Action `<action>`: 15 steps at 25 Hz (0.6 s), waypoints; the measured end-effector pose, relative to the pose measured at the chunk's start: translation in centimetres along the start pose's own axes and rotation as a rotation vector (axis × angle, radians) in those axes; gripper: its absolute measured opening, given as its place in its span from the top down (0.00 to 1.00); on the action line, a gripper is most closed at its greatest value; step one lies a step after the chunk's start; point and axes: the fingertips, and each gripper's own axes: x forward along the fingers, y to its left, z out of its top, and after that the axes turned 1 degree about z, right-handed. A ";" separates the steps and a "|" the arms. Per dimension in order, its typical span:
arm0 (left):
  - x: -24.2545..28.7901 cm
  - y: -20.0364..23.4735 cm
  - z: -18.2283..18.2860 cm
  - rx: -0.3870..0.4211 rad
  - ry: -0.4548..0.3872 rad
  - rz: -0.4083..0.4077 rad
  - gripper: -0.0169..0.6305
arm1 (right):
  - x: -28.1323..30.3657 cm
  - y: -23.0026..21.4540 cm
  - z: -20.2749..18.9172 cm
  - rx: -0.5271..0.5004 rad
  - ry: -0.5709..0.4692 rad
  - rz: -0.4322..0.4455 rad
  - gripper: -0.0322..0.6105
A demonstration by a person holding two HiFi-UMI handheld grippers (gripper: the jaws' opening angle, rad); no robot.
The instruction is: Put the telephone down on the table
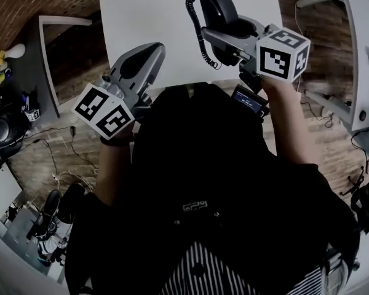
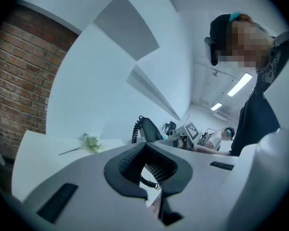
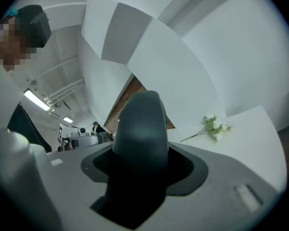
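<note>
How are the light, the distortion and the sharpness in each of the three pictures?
Head view: dim overall, dark clothing nearly featureless, only the white table bright. Left gripper view: strong fisheye bending, bluish cast. Right gripper view: the telephone handset fills the jaws, close, soft and shadowed; the flowers behind look sharper.

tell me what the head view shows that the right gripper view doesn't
Only the head view: the handset's coiled cord, the wooden floor and the person's dark top seen from above.

Only the right gripper view: the ceiling lights and the white blooms of a flower sprig lying on the white table.

Both: the black handset clamped between the right gripper fingers, over the table rather than on it, and the left gripper off to the side.
</note>
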 end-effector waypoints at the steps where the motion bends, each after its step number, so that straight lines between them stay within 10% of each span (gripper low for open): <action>1: 0.3 -0.1 0.4 0.014 0.007 -0.024 0.96 | -0.3 0.1 0.2 0.002 -0.012 -0.015 0.52; 9: 1.5 0.9 4.5 0.094 0.014 -0.173 0.97 | -1.3 0.6 2.0 0.027 -0.092 -0.153 0.52; 15: 2.5 1.7 3.9 0.135 0.018 -0.136 0.97 | -2.5 0.2 1.8 0.029 -0.112 -0.198 0.52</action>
